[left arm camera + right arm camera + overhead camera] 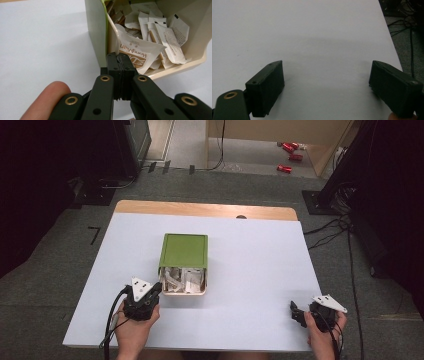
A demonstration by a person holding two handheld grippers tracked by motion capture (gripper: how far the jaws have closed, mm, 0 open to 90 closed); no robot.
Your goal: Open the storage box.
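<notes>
Paper sachet (140, 53) pinched flat between left gripper (121, 60) ribbed fingers (113, 66).

I can't tell whether my left gripper (121, 65) pinches the packet (140, 53); its jaws hide that corner. Print on packets behind is too small, and the box (96, 30) runs off-frame above.

The box (183, 251) looked like smooth plastic, its green lid matt and its cream tray faintly glossy. The sachets (140, 51) inside were thin, creased white paper with printed lettering. The left gripper (121, 60) was matt black plastic with brass-coloured rivets. The table (260, 270) had a smooth, matt white top with a wooden edge.
</notes>
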